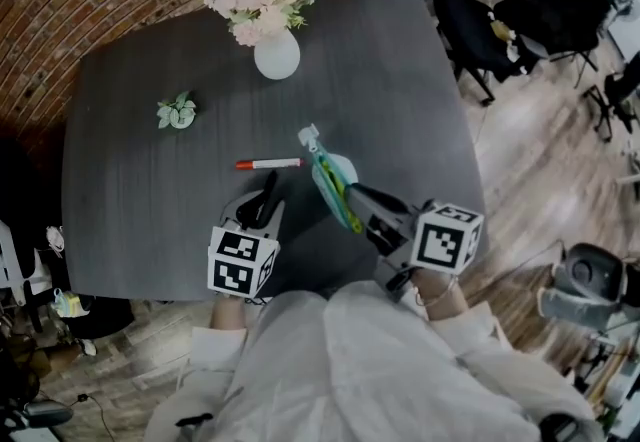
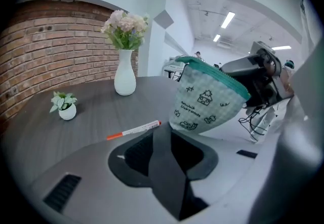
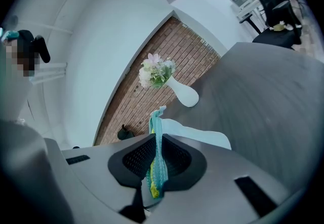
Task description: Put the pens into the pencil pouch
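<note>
Pen (image 1: 268, 163) lies 9-to-3 at 12 o'clock of my closed, empty left gripper (image 1: 269, 187), the nearer one; right gripper (image 1: 356, 196) pinches the pouch (image 1: 336, 169).

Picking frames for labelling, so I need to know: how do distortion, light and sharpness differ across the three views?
Head view: dim, table edges bowed, pen crisp. Left gripper view: strong fisheye, black corners, ceiling lights blown out, pouch sharp. Right gripper view: tilted, brick wall curved, white wall washed out.
</note>
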### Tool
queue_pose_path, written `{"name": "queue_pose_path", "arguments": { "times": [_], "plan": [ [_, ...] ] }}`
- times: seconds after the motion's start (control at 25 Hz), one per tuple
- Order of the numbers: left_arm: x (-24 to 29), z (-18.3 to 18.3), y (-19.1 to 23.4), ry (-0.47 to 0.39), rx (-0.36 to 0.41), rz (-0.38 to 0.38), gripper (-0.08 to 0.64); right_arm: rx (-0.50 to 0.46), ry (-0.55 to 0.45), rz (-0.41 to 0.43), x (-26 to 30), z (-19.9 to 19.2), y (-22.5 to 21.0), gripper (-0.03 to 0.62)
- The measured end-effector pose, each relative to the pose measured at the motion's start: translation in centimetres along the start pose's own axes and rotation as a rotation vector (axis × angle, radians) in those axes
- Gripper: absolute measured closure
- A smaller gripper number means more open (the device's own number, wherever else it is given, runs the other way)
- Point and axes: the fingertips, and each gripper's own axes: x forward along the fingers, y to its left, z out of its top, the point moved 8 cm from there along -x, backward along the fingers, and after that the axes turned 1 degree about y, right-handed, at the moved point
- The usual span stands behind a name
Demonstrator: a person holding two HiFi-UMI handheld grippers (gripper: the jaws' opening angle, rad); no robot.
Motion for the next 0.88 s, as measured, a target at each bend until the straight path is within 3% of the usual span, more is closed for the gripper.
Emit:
{"name": "queue_pose_path", "arguments": {
  "times": [0.4,0.6,0.88],
  "plan": [
    [3.0,-0.6,2.1,0.145,0.028,0.054,0.465,0.021,0.001,0.009,0.7,0.4,-0.5,0.555],
    [4.6,-1.0,2.3,0.207,0.04,0.035,0.466,0.019,0.013,0.0,0.9,0.3,-1.0,0.555],
    [5.9,-0.9,3.2,0.248,0.039,0.06,0.466,0.009,0.024,0.016,1.2,0.7,-1.2,0.555]
  ]
}}
